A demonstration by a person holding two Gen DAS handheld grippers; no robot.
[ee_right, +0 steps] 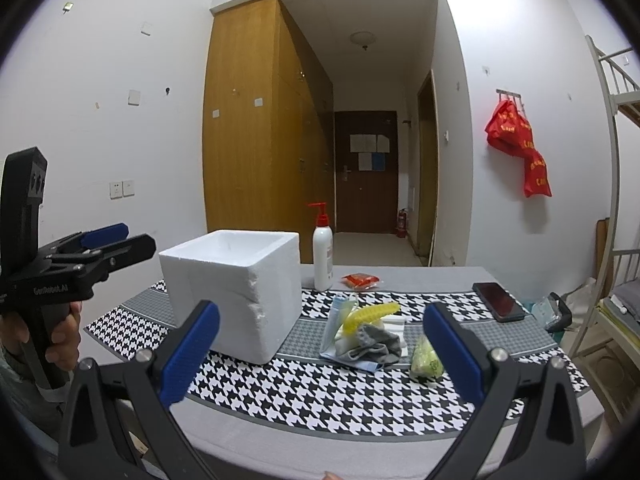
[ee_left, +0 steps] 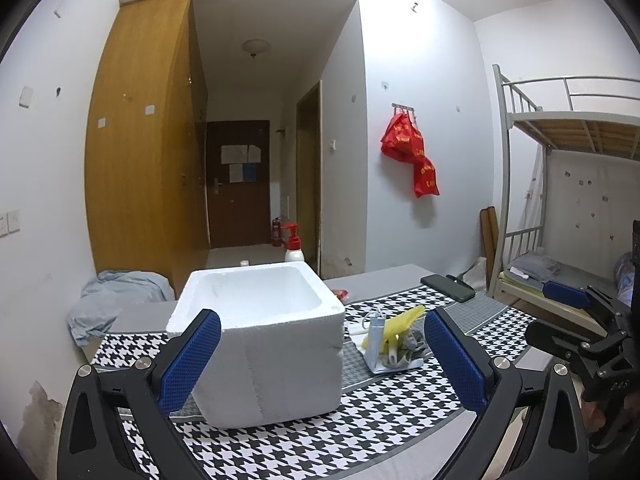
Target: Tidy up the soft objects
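Note:
A white foam box (ee_left: pixel 260 340) (ee_right: pixel 236 288) stands open on the houndstooth cloth (ee_right: pixel 320 392). Right of it lies a pile of soft things: a grey sock (ee_right: pixel 376 346) (ee_left: pixel 412 342), a yellow knobbly piece (ee_right: pixel 372 314) (ee_left: pixel 404 320), a light blue tube (ee_right: pixel 336 316) and white cloth. A green-white soft item (ee_right: pixel 426 358) lies right of the pile. My left gripper (ee_left: pixel 320 356) is open and empty, in front of the box. My right gripper (ee_right: pixel 320 352) is open and empty, short of the pile. Each gripper shows in the other's view, the right (ee_left: pixel 568 308) and the left (ee_right: pixel 112 240).
A pump bottle (ee_right: pixel 323 256) stands behind the box. A red packet (ee_right: pixel 360 280) and a black phone (ee_right: pixel 498 301) lie at the back of the table. A blue-grey cloth (ee_left: pixel 108 304) sits at the table's left end. A bunk bed (ee_left: pixel 560 184) stands at the right.

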